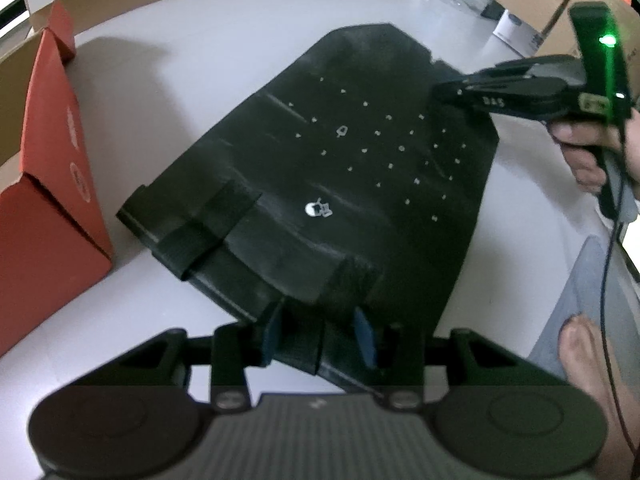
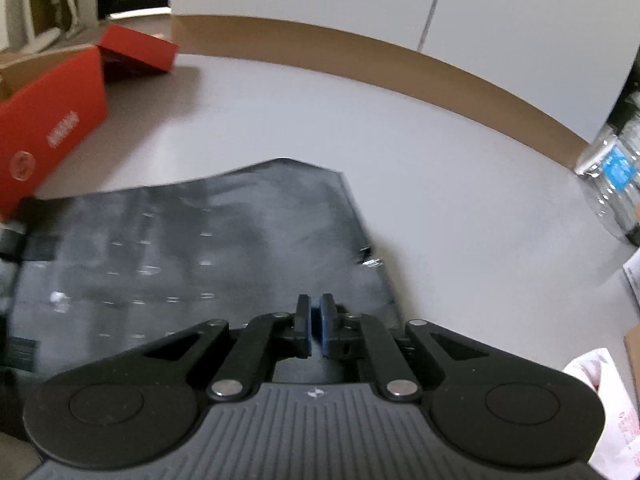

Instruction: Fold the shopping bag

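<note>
**Bag flat on the worktop, both tools at its edges**

The black shopping bag (image 1: 352, 168) lies spread across the grey worktop (image 1: 200, 60), filling the centre of the left wrist view, small white print facing up. One strap (image 1: 208, 232) lies folded back over the panel at lower left of that frame. Flat and smoothed like this, I judge it ready for a first fold.

My left tool (image 1: 320, 340) sits at the bottom centre of its own view, jaws part open with the bag's near edge and a second strap between the blue pads (image 1: 364, 338). Whether the pads actually press the fabric I cannot tell; the material looks loosely bracketed, which would suit pinning that end while the other moves.

My right tool (image 2: 315, 328) is closed, pads nearly meeting with a thin gap. In the left wrist view it comes in from the upper right (image 1: 452, 94), tips at the bag's far right edge. Fabric between the pads is not visible, so a grip on the edge is possible but unconfirmed.

A red cardboard box (image 2: 52, 120) stands just beside the bag's left side, and a pack of water bottles (image 2: 616, 184) is well apart at the right of the right wrist view, clear of any fold
</note>
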`<state>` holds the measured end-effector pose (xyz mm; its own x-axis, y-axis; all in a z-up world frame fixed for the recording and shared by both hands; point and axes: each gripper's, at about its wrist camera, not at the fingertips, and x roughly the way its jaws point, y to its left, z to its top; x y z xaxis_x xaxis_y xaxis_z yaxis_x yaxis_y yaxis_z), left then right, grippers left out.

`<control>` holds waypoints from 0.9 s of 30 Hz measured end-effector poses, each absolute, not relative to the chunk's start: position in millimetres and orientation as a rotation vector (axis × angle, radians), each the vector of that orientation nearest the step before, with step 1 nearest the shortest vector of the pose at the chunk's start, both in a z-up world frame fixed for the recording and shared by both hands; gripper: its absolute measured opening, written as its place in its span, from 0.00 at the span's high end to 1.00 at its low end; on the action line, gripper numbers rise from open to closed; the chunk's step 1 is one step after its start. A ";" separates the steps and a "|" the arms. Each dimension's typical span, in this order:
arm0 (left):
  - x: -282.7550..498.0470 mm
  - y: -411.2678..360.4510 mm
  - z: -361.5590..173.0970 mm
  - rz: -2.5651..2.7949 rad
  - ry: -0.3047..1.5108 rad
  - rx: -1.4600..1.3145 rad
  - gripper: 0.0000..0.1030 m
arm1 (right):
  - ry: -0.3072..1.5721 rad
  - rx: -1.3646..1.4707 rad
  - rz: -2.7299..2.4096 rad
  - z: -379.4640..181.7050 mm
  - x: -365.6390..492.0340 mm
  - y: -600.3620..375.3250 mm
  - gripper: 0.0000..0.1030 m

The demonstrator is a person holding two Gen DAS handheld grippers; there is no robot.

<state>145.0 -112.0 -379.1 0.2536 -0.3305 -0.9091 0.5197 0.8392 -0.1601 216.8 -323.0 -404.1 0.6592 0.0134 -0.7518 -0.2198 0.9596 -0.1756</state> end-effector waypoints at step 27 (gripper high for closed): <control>153.7 -112.1 -361.9 -0.588 1.149 0.090 0.67 | 0.958 -0.262 0.418 -384.4 84.4 -274.2 0.67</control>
